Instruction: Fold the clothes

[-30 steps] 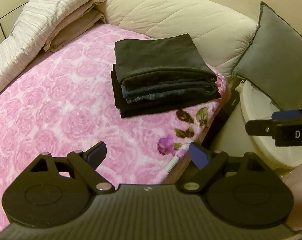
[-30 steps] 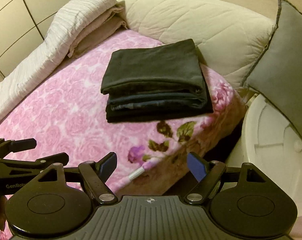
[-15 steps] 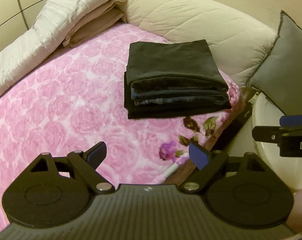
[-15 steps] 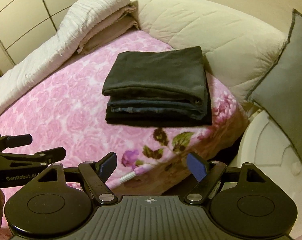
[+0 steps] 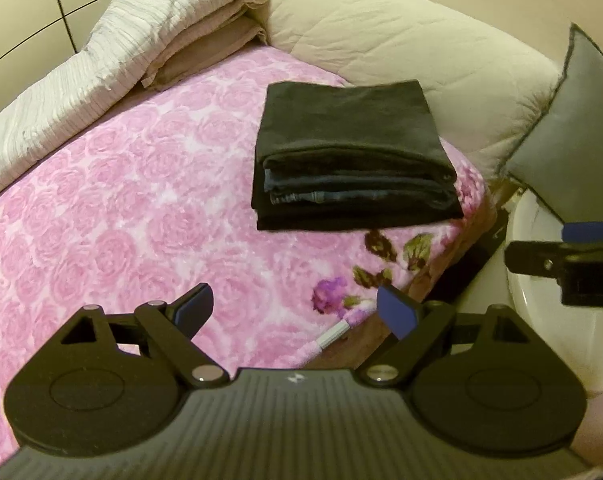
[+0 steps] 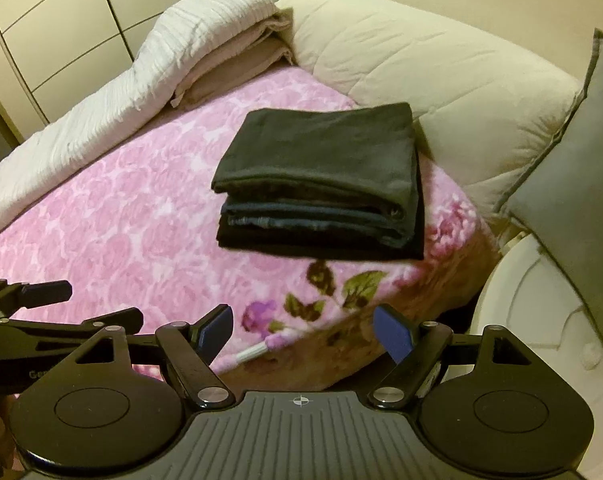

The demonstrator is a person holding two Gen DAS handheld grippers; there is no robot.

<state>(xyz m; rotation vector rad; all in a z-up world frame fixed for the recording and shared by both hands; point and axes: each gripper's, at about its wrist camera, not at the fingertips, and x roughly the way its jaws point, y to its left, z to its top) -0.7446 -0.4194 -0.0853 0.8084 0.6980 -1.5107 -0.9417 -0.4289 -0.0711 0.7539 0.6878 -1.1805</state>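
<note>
Left gripper (image 5: 295, 310): black linkage, blue flat pads, jaws spread wide, nothing between them. Right gripper (image 6: 303, 330): same build, also spread and empty. Both hover off the near corner of the bed (image 5: 381, 336), clear of the fabric. The right gripper shows side-on at the right edge of the left view; the left one at the left edge of the right view.

Under them: pink fleece blanket (image 5: 121, 208), plush rose pattern, darker flower print at the corner. Wide flat stretch of it lies free to the left of the stack.

Folded clothes stack (image 5: 349, 148): neat rectangle, several layers, soft matte charcoal piece on top, denim-blue layers in the middle, black at the bottom. Folded edges face the grippers. Sits near the bed's right edge, well apart from both grippers.

Behind the stack: cream quilted duvet (image 5: 401, 48), puffy, just beside its back edge. Back left: white crinkled cover over beige folded linens (image 5: 189, 32). Right: grey cushion (image 5: 573, 140) with piped edge, above a round white plastic tub (image 6: 541, 320).
</note>
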